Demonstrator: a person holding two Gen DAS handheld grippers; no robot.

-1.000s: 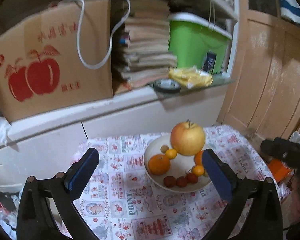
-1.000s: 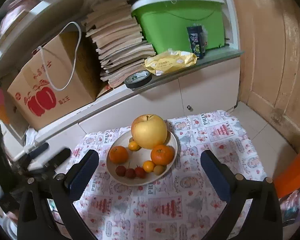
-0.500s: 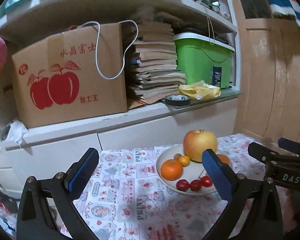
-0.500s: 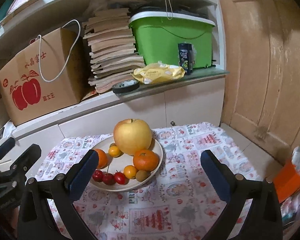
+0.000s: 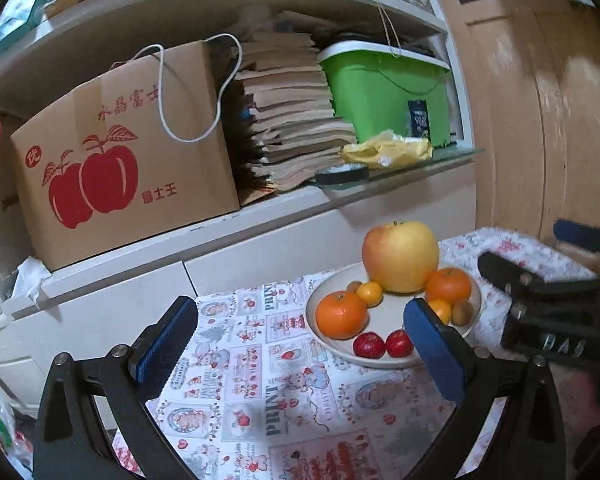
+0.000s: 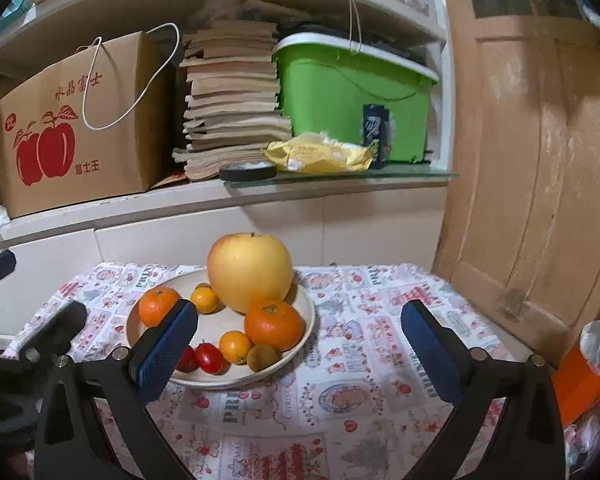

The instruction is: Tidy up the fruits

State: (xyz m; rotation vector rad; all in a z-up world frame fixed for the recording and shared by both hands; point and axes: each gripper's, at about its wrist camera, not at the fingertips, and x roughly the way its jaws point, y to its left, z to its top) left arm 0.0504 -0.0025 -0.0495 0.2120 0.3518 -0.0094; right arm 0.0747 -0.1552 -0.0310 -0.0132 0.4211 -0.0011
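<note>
A: What's the biggest thing in sight?

B: The tabletop (image 6: 360, 360), covered in a printed cloth. Behind it a shelf (image 6: 140, 200) carries a cardboard box (image 6: 76, 128) with red apples printed on it, a stack of books (image 6: 232, 100) and a green bin (image 6: 340, 96).

A: And the fruit?

B: All on one pale plate (image 6: 304, 316) that sits on the cloth. A big yellow apple (image 6: 250, 270) stands at the back. An orange (image 6: 274, 324) is just in front of it, and a second orange (image 6: 156, 304) lies at the plate's left side.

A: The smaller pieces?

B: A little tangerine (image 6: 205, 299) between the left orange and the apple, another tangerine (image 6: 235, 346) at the front, a kiwi (image 6: 262, 357) touching it, and small red fruits (image 6: 209, 357) at the front rim.

A: The grippers?

B: The left gripper (image 5: 300, 348) hovers left of the plate, fingers spread wide, holding nothing. The right gripper (image 6: 300, 344) faces the plate, fingers also wide apart and empty, its left finger in front of the plate's near-left edge.
</note>
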